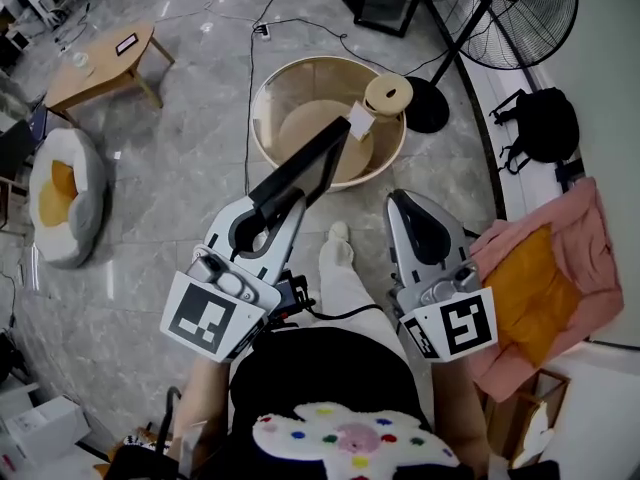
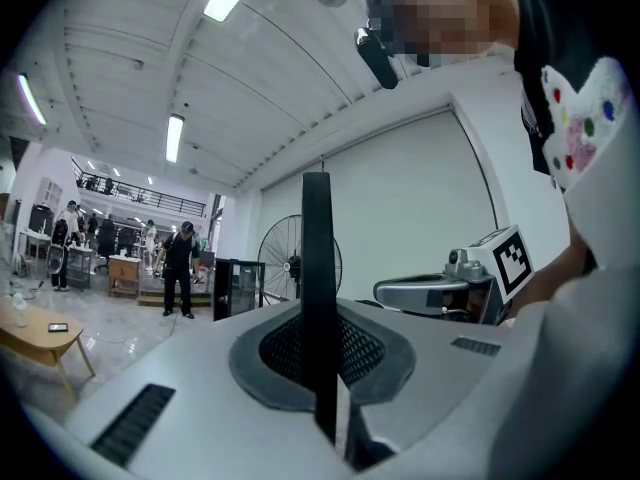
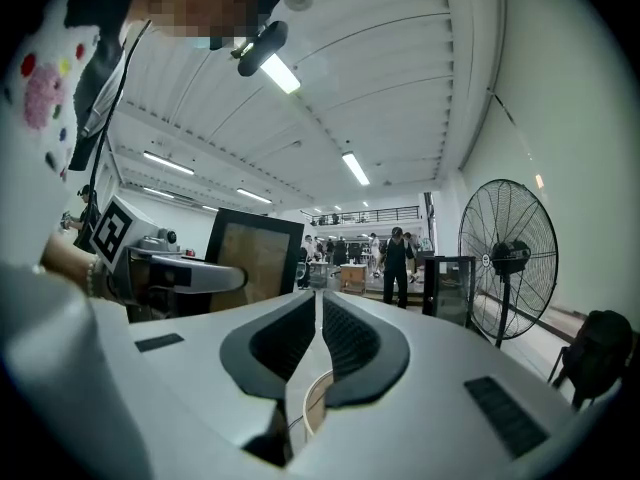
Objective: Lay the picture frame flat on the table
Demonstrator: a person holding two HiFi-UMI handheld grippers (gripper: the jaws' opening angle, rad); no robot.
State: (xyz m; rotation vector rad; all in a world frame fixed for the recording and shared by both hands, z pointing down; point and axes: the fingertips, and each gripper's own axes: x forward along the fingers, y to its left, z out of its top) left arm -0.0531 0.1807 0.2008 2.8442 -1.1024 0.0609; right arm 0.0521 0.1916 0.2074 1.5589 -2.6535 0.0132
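Observation:
My left gripper (image 1: 292, 200) is shut on the black picture frame (image 1: 310, 163), which shows edge-on in the head view and reaches toward the round wood-rimmed glass table (image 1: 300, 65). In the left gripper view the frame's edge (image 2: 317, 268) stands upright between the closed jaws of the left gripper (image 2: 322, 318). My right gripper (image 1: 405, 200) hangs to the right of the frame, shut and holding nothing. In the right gripper view the right gripper (image 3: 318, 303) has its pads together, and the frame's face (image 3: 255, 258) shows beside the left gripper (image 3: 170, 273).
A wooden spool (image 1: 388, 95) with a white tag sits at the round table's right rim. A floor fan (image 1: 510, 8), a black backpack (image 1: 545, 123) and pink-orange cloth (image 1: 545, 288) lie to the right. A low wooden table (image 1: 100, 63) and a cushion (image 1: 60, 198) are at the left.

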